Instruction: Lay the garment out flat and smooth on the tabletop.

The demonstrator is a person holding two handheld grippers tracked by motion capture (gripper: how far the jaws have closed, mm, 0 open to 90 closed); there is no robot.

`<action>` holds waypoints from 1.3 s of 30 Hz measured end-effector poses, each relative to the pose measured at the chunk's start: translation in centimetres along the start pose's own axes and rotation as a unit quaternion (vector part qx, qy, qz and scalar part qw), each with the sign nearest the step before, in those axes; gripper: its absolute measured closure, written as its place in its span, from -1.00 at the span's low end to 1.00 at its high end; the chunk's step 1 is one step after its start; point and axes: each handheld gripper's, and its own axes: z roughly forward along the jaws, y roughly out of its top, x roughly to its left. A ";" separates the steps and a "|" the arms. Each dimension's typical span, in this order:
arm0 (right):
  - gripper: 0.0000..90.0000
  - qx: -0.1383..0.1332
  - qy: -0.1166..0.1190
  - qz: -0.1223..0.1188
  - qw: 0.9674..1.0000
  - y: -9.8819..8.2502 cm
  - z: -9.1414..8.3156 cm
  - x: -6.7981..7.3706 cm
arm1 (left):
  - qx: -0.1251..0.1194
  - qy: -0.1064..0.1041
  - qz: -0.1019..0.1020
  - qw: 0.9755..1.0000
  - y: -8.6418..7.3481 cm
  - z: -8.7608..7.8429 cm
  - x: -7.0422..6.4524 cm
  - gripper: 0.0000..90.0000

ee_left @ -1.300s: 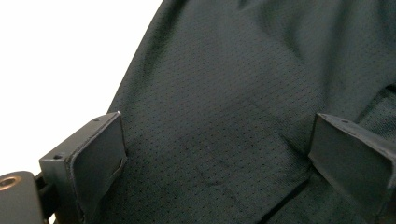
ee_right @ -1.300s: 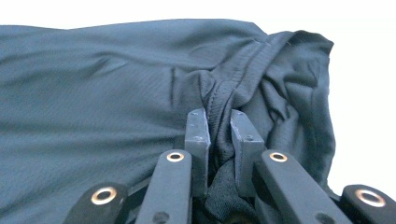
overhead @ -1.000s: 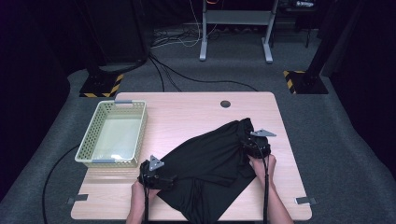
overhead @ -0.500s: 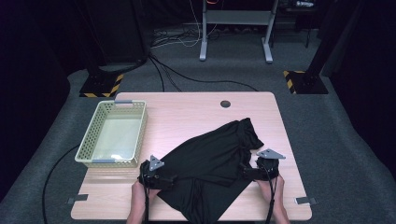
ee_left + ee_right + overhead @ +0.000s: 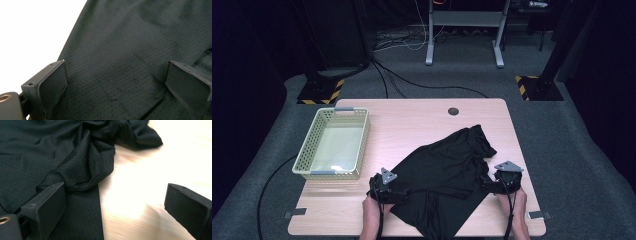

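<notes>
On the desk (image 5: 422, 120), toward its near right part, a black garment (image 5: 439, 185) lies spread and rumpled, one end bunched up toward the far right and the other hanging at the near edge between the person's hands. At the garment's left edge sits the left claw (image 5: 398, 192), held by the left hand (image 5: 371, 207). Its own view shows both jaws standing wide apart over the dotted mesh cloth (image 5: 120, 57), which lies flat between them without being pinched; the cloth's edge runs up past the left jaw, with bright bare desk beyond. At the garment's right edge sits the right claw (image 5: 488, 184), held by the right hand (image 5: 517, 202), with its grey plate on top. Its jaws have just been opening and now stand wide apart: in its view one jaw rests against a folded hem of the garment (image 5: 62, 157), the other stands over bare wood (image 5: 140, 195), and nothing is pressed between them. The bunched end of the cloth lies farther off in that view, on the wood. Left of the garment and well apart from it, a pale mesh basket (image 5: 307, 155) stands at the desk's left side. A round hole (image 5: 453, 111) shows near the desk's far edge.
</notes>
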 end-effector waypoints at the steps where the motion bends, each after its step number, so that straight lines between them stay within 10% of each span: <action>1: -0.92 0.002 0.001 0.006 1.000 -0.1 0.0 -0.4 | -0.001 -0.002 0.002 1.000 0.1 0.1 -0.3 -0.91; 7: -0.91 0.005 0.012 0.012 1.000 -0.2 -0.1 -1.6 | -0.011 -0.004 0.017 1.000 0.6 -0.1 -1.2 -0.88; 13: -0.90 0.009 0.018 0.020 1.000 -0.2 0.0 -2.2 | -0.024 -0.069 0.047 0.996 2.4 -0.2 -4.0 -0.59; 16: -0.90 0.009 0.017 0.021 1.000 -0.2 0.0 -2.3 | -0.002 -0.059 0.067 0.996 2.5 1.2 -4.9 -0.18; 24: -0.89 0.009 0.014 0.025 1.000 -0.2 0.0 -2.4 | -0.042 -0.014 0.071 0.997 1.6 0.8 -4.8 0.82; 32: -0.89 0.010 0.011 0.030 0.999 -0.2 0.0 -2.4 | -0.093 -0.010 0.020 0.995 1.1 -1.9 -1.8 0.84; 39: -0.88 0.010 0.007 0.037 0.999 -0.2 0.1 -2.5 | -0.092 0.030 -0.053 0.994 -0.5 -3.5 3.9 0.84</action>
